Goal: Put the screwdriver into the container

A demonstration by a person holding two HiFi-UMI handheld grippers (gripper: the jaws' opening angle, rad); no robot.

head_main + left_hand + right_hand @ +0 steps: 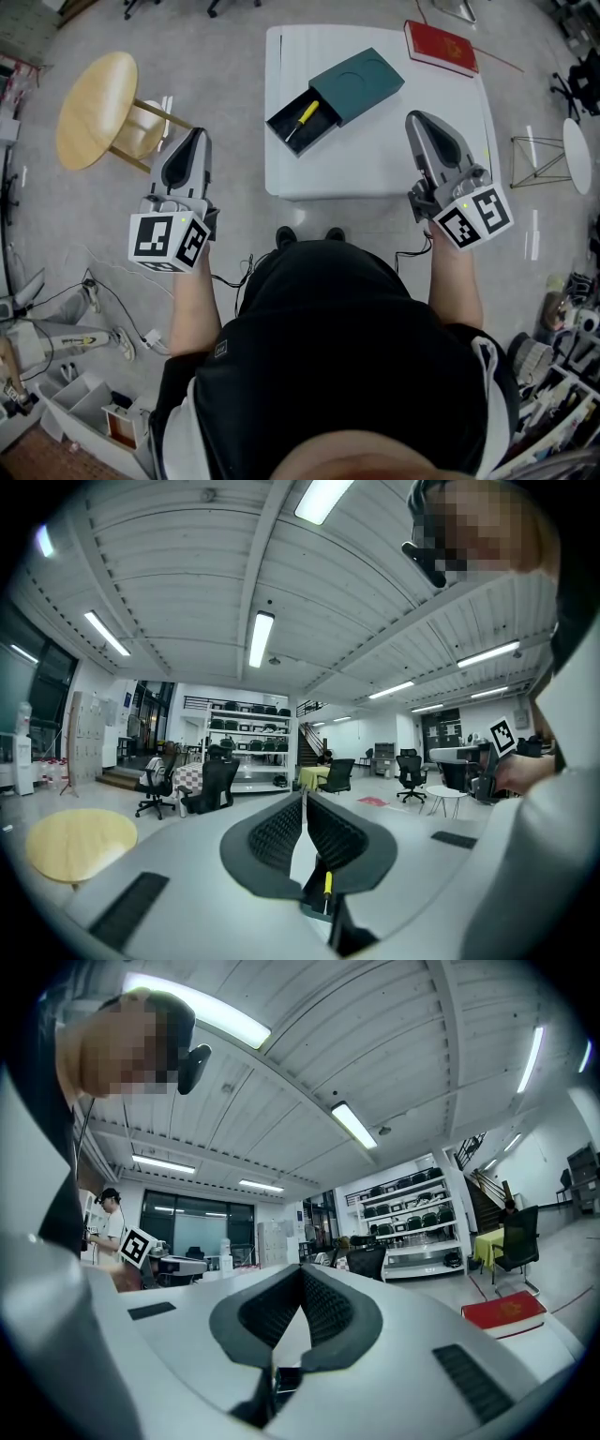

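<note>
On the table (375, 164), the screwdriver (302, 120) lies inside the container (361, 84) (job looks done); the left hand-held gripper (196, 134) and right hand-held gripper (415, 118) are pressed together, empty.

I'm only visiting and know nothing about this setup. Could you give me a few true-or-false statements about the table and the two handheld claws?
1. The screwdriver lies in the black tray, which is slid out of its green sleeve. True.
2. The left gripper is holding the screwdriver. False: its jaws are together on nothing, and it is held left of the table.
3. A red book lies near the table's far right corner. True.
4. The right gripper is wide open. False: its jaws are together, with nothing between them.
5. The wooden stool stands on the table. False: it stands on the floor to the left.
</note>
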